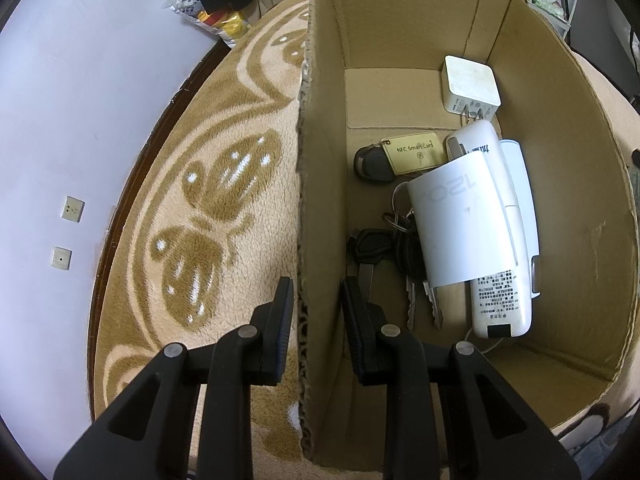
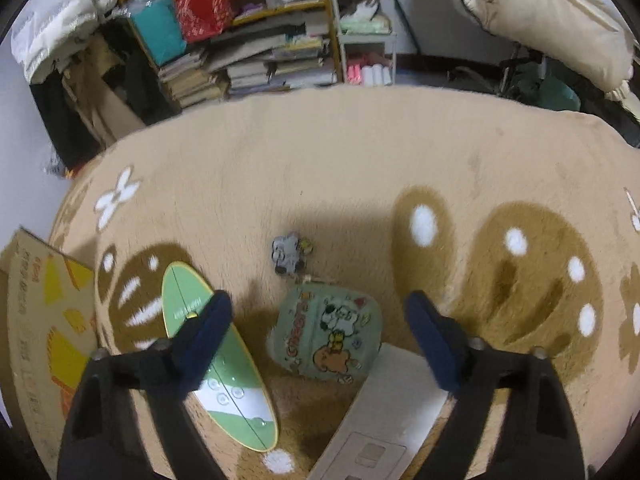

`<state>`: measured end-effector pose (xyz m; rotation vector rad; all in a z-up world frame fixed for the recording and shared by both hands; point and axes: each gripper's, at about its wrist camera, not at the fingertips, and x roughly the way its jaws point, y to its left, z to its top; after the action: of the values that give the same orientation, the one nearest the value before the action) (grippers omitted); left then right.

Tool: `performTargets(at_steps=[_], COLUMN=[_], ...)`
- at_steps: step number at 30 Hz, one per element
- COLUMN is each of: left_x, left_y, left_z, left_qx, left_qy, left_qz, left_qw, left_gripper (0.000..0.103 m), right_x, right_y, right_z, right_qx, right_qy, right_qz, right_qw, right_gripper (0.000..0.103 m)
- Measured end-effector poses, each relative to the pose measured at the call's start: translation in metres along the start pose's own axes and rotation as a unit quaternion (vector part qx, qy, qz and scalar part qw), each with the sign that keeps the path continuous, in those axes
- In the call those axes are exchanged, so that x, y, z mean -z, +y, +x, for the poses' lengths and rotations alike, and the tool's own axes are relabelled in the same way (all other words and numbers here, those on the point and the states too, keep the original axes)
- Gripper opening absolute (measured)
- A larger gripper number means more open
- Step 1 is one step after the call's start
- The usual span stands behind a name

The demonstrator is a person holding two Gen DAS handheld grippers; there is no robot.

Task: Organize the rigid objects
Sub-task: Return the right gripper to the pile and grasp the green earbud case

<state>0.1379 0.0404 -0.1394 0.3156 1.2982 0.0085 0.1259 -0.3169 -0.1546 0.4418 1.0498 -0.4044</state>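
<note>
The left gripper point(image 1: 314, 300) has its fingers straddling the box point(image 1: 560, 184) wall, slightly apart, not clearly pinching it; inside lie keys point(image 1: 394, 248), a card point(image 1: 416, 152), a charger point(image 1: 472, 84) and white devices point(image 1: 492, 240). The right gripper point(image 2: 320, 320) hangs wide open over the blanket point(image 2: 320, 160), with a pouch point(image 2: 328, 332) at 12 o'clock, a green board point(image 2: 240, 396) under the 9 o'clock finger, and cluttered shelves point(image 2: 260, 48) beyond.

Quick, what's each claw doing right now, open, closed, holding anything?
Left claw: partly open, straddling the cardboard box wall, not clamped.
Right claw: wide open, empty, above the green cartoon pouch.
</note>
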Motion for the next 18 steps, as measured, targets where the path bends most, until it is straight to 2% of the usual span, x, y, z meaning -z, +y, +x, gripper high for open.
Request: performTargets(at_steps=[1,2,6,7,8,13,18], left_x=[0.0,0.0,0.0,0.0,0.0,0.001,0.0], left_y=[0.0,0.001,0.001,0.001,0.001,0.001,0.002], left_z=[0.0,0.0,-0.001,-0.001,-0.001,-0.001,0.0], left_qx=[0.001,0.002,0.003,0.003,0.003,0.004,0.004], left_qy=[0.0,0.0,0.001,0.0,0.0,0.001,0.001], left_qz=[-0.001,-0.002,-0.002,-0.001,-0.001,-0.003,-0.003], left_qw=[1.0,1.0,1.0,1.0,1.0,1.0,1.0], left_gripper=[0.024,0.024,0.024,0.024,0.024,0.024,0.024], right_x=[0.001,0.002,0.006,0.007,0.009,0.015,0.015], right_y=[0.001,0.003,0.002,0.001,0.002,0.009,0.032], right_z=[0.003,0.006,0.021,0.023,0.022,0.017,-0.002], right_qx=[0.0,0.003,0.013,0.018,0.034,0.031,0.006], right_qy=[0.006,0.013,0.039,0.036,0.029,0.006,-0.018], right_qz=[-0.004,-0.009,-0.013,-0.013,-0.012,-0.015,-0.039], right_qw=[1.0,1.0,0.999,0.999,0.999,0.999,0.999], right_gripper=[0.08,0.078,0.078,0.073,0.063,0.062,0.062])
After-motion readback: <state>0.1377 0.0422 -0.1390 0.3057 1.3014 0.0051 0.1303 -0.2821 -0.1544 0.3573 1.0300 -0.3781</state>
